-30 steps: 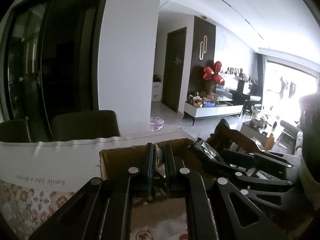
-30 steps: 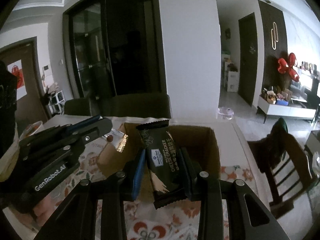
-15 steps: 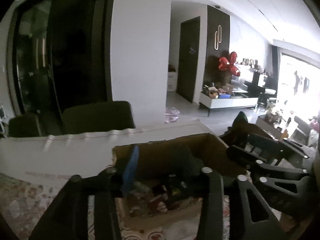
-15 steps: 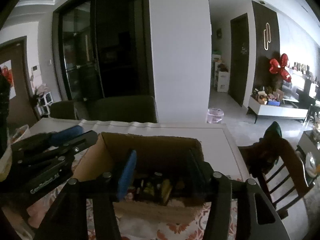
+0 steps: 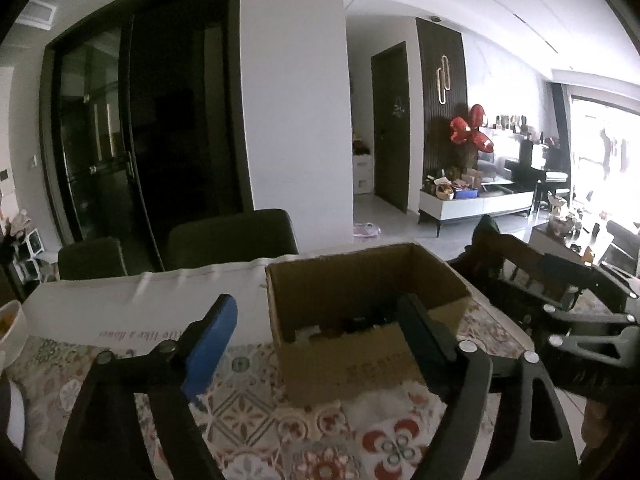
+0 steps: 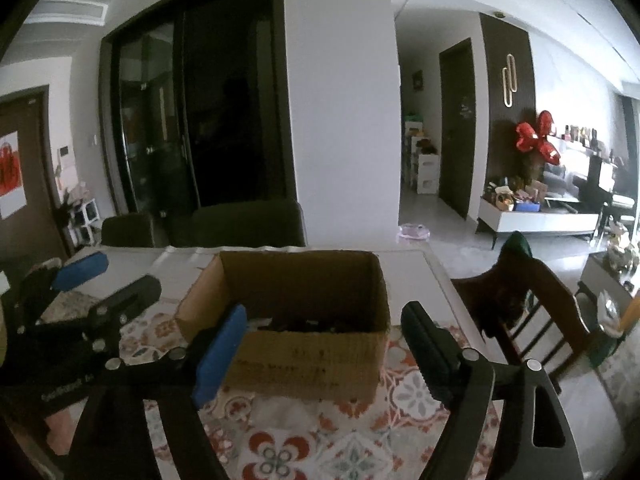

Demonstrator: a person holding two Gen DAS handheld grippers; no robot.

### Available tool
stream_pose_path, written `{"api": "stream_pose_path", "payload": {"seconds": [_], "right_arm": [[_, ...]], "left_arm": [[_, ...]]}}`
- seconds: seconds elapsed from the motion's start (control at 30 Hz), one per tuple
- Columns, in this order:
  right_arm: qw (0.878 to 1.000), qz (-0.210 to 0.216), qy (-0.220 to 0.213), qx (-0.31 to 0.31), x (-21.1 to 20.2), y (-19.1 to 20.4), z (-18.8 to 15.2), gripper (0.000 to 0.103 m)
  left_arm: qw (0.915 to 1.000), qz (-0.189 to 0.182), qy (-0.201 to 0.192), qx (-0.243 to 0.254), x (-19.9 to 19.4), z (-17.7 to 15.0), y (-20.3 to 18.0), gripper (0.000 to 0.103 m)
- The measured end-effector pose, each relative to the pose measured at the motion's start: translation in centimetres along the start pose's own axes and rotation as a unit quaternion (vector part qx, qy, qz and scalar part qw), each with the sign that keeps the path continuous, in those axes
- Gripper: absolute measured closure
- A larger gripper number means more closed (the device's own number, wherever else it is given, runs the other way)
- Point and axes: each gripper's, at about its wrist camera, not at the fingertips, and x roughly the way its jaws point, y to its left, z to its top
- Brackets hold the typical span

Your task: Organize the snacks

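Both of my grippers are letting go, and their jaws are opening wide with nothing between them. Left gripper [image 5: 316, 336] has a blue finger [image 5: 210, 344] on the left and a dark one on the right. Right gripper [image 6: 320, 344] looks the same, and it holds nothing too.

Just past my fingers sits the cardboard box [image 6: 304, 364] on the table [image 6: 400, 396], which has a flowery cloth. The box is open at the top. Down inside it I can see the snacks [image 6: 296, 324], a dark little pile at the bottom. I cannot tell which snack is which, because it is too dark in there.

On the far left of the table, in the left view, is the edge of a bowl [image 5: 12, 332]. Behind the table are dark chairs, and a wooden chair [image 6: 532, 300] stands on the right.

I think the snack packs are light and crinkly. The wrappers may be slippery, and the crackers inside could break if I squeeze hard. I would pinch a pack gently by its flat sides, near the middle. The box walls are thin and bendy, so I should reach in from the top and not bump them.
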Motion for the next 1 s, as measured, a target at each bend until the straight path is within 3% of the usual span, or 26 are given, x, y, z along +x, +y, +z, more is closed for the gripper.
{"api": "stream_pose_path", "payload": {"seconds": [0.3,0.67,1.0], "right_arm": [[1.0,-0.019,-0.021,0.002,-6.6,1.2,-2.5,0.015],[0.999,-0.036,-0.036,-0.001,-14.1,1.7,-6.0,0.013],[0.998,-0.038,-0.042,-0.01,-19.0,2.5,-8.3,0.009]], "left_arm": [[0.9992,0.029,-0.023,0.015,-7.4,-2.6,-1.1,0.004],[0.9967,0.054,-0.052,0.03,-14.8,-5.4,-2.8,0.0],[0.9971,0.04,-0.057,0.029,-18.9,-7.4,-3.1,0.0]]}}
